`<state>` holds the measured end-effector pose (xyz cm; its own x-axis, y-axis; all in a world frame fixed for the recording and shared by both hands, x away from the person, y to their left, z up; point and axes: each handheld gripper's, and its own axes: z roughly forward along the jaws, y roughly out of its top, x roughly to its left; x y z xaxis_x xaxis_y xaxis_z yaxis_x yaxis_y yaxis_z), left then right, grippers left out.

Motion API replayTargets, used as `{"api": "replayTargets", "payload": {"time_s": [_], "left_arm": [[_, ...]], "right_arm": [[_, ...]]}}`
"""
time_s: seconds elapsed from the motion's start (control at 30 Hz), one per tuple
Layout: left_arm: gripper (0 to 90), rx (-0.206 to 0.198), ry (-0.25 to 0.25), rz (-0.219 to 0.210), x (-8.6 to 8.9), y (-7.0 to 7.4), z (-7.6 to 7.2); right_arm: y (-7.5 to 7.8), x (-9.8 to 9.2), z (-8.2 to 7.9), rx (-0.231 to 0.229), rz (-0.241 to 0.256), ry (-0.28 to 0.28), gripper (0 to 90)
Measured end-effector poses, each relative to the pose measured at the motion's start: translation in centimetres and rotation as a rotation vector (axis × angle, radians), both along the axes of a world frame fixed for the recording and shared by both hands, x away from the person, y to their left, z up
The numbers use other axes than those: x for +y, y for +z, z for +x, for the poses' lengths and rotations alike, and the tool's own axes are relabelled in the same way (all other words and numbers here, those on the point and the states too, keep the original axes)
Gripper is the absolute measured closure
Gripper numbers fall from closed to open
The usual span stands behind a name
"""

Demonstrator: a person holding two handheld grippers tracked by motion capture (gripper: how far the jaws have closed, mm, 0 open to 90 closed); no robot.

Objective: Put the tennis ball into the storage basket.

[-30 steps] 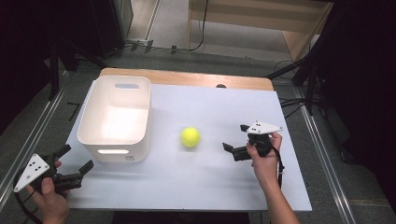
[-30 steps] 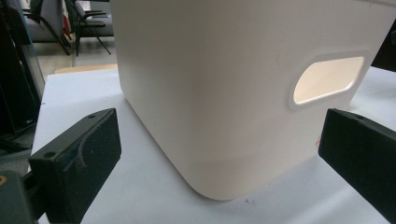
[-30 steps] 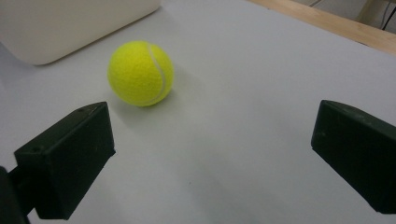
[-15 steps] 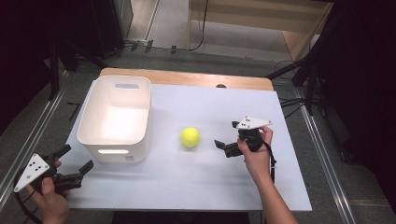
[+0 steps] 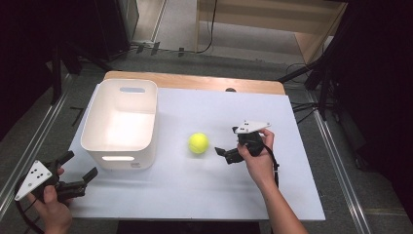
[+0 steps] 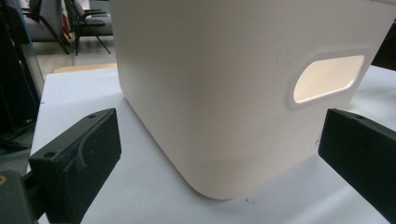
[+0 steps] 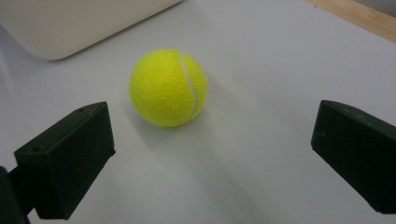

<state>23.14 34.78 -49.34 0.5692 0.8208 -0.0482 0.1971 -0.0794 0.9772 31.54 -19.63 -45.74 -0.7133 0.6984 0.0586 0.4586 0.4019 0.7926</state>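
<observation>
- Grey floor, cables and dark stands ring a white desk (image 5: 195,195) with a wooden strip along its far edge in the high view.
- White bin (image 5: 122,122) stands at the left of the desk; a handle slot faces the viewer. In the left gripper view its near corner sits at frame centre, the slot at upper right.
- Yellow ball (image 5: 198,143) lies on the bare desk at mid-frame, just right of the bin and apart from it.
- Right hand-held gripper (image 5: 223,152) rests low right of the ball, near but not touching, aimed at it. Its jaws are spread wide; in the right gripper view the ball sits above and between them.
- Left hand-held gripper (image 5: 78,168) hangs at the lower left corner, near the bin's front, jaws spread and gripping nothing.
</observation>
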Motion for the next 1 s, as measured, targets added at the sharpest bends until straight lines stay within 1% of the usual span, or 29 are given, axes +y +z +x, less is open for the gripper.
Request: {"api": "replayTargets", "payload": {"time_s": [0.37, 0.5, 0.53, 0.73, 0.83, 1.0], "left_arm": [[0.0, 0.001, -0.001, -0.002, 0.0, 0.0, 0.0], [0.0, 0.001, -0.002, -0.002, 0.0, 0.0, 0.0], [0.0, 0.001, -0.002, -0.002, 0.0, 0.0, 0.0], [0.0, 0.001, -0.001, -0.002, 0.0, 0.0, 0.0], [0.0, 0.002, -0.001, -0.002, 0.0, 0.0, 0.0], [0.0, 0.003, -0.002, -0.004, 0.0, 0.0, 0.0]], "right_arm": [[-0.6, 2.1, 1.0, 0.029, -0.027, 0.039, 0.0], [-0.7, 2.5, 1.2, 0.033, -0.032, 0.045, 0.0], [-0.8, 2.7, 1.3, 0.04, -0.032, 0.045, 0.0], [-1.2, 3.8, 1.8, 0.055, -0.049, 0.07, 0.0], [-1.3, 4.1, 1.9, 0.059, -0.05, 0.075, 0.0], [-1.8, 4.7, 2.2, 0.075, -0.055, 0.089, 0.0]]}}
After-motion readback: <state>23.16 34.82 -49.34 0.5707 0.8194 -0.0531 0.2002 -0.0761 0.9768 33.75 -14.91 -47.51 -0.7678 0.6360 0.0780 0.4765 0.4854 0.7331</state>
